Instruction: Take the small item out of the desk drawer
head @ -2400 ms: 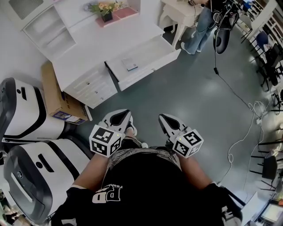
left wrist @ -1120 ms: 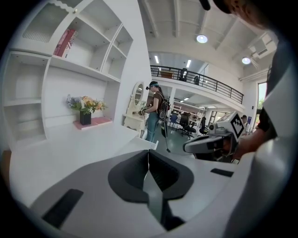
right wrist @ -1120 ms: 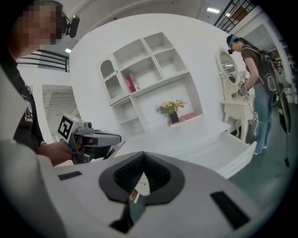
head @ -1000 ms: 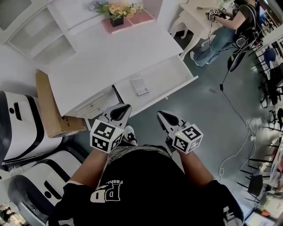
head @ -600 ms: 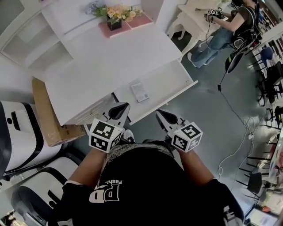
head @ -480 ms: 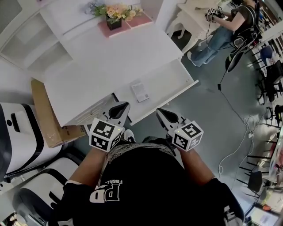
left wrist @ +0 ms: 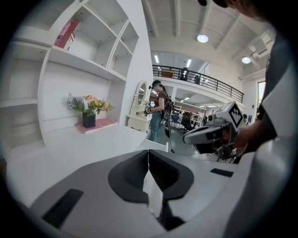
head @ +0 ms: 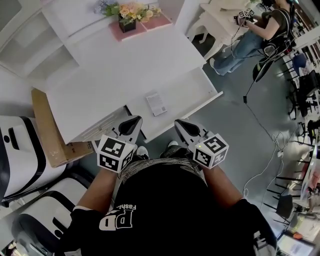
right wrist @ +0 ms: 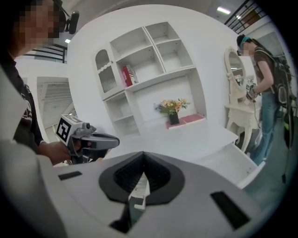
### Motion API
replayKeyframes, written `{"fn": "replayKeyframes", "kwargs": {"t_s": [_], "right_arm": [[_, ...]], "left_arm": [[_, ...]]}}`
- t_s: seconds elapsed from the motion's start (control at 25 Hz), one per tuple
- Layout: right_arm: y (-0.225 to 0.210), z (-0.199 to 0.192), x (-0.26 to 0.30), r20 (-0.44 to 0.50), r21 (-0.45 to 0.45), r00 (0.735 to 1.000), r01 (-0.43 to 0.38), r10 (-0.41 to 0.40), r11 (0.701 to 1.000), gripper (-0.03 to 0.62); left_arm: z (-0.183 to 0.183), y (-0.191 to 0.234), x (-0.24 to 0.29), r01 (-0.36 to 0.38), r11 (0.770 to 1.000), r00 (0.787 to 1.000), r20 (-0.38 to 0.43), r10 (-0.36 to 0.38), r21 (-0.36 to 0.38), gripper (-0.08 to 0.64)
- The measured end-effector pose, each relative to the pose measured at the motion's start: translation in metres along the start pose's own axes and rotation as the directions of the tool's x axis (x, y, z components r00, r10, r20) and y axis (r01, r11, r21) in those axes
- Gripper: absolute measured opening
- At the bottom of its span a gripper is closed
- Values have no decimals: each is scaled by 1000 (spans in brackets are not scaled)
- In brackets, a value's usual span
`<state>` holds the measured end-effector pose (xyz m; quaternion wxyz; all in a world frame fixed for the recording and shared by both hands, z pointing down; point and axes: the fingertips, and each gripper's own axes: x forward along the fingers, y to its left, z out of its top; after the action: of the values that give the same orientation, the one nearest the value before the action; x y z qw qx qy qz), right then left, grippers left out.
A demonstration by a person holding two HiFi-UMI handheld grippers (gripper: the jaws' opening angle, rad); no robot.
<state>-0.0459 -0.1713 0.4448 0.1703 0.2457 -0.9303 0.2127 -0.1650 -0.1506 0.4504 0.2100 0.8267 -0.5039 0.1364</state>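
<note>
Head view: item [head: 156,104] is seen flat in open drawer [head: 192,90], left of drawer's middle, long axis front-to-back. Left gripper [head: 134,121] & right gripper [head: 179,124] are held at drawer's front edge, jaws together, empty. Item lies ahead, approx. between both.

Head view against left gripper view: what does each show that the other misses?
Head view only: the small item lying in the open drawer, and a cardboard box beside the desk. Left gripper view only: a red book on an upper shelf and a balcony railing behind. Both: the flowers, the desk, the right gripper and a person standing nearby.
</note>
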Motion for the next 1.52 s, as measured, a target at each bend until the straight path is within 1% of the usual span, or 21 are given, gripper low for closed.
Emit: {"fn": "replayKeyframes", "kwargs": {"t_s": [0.08, 0.16, 0.28, 0.4, 0.48, 0.6, 0.76, 0.88, 1.04, 1.12, 1.24, 1.36, 1.52], "right_arm": [[-4, 4, 1, 3, -12, 1000, -14, 14, 1000, 9], [-10, 9, 6, 3, -20, 999, -32, 33, 999, 9], [-24, 16, 17, -9, -31, 997, -77, 77, 997, 9], [-37, 23, 29, -27, -47, 991, -133, 132, 990, 9], [-45, 26, 37, -48, -57, 984, -173, 170, 983, 9], [-59, 29, 46, -77, -69, 972, -229, 224, 971, 9], [-81, 31, 53, -104, -73, 953, -294, 286, 953, 9], [-97, 31, 51, -123, -75, 939, -332, 322, 940, 9], [-123, 35, 50, -136, -70, 925, -367, 355, 928, 9], [-135, 38, 48, -141, -72, 918, -382, 370, 921, 9], [-148, 45, 48, -142, -77, 908, -406, 393, 911, 9], [-160, 46, 46, -153, -74, 897, -428, 414, 901, 9], [-174, 39, 42, -167, -59, 887, -445, 431, 894, 9]], "left_arm": [[2, 0, 1, -16, 1000, 1000, 9, 16, -4, 15], [3, 4, 2, -47, 999, 999, 12, 47, -15, 15], [2, 11, 3, -111, 993, 994, 12, 112, -42, 15], [0, 18, 9, -178, 982, 984, 8, 178, -69, 15], [-2, 18, 17, -208, 972, 978, -1, 209, -107, 15], [-5, 13, 35, -237, 958, 971, -20, 237, -163, 15], [-11, 10, 66, -291, 942, 957, -67, 283, -167, 15], [-12, 7, 85, -328, 928, 945, -87, 317, -177, 15], [-8, 7, 108, -385, 907, 922, -119, 369, -170, 15], [-9, 8, 117, -424, 890, 903, -150, 401, -168, 16], [-9, 12, 129, -473, 863, 878, -174, 446, -176, 17], [-11, 15, 140, -506, 841, 860, -195, 472, -194, 44], [-20, 19, 151, -539, 816, 838, -225, 496, -208, 54]]}}
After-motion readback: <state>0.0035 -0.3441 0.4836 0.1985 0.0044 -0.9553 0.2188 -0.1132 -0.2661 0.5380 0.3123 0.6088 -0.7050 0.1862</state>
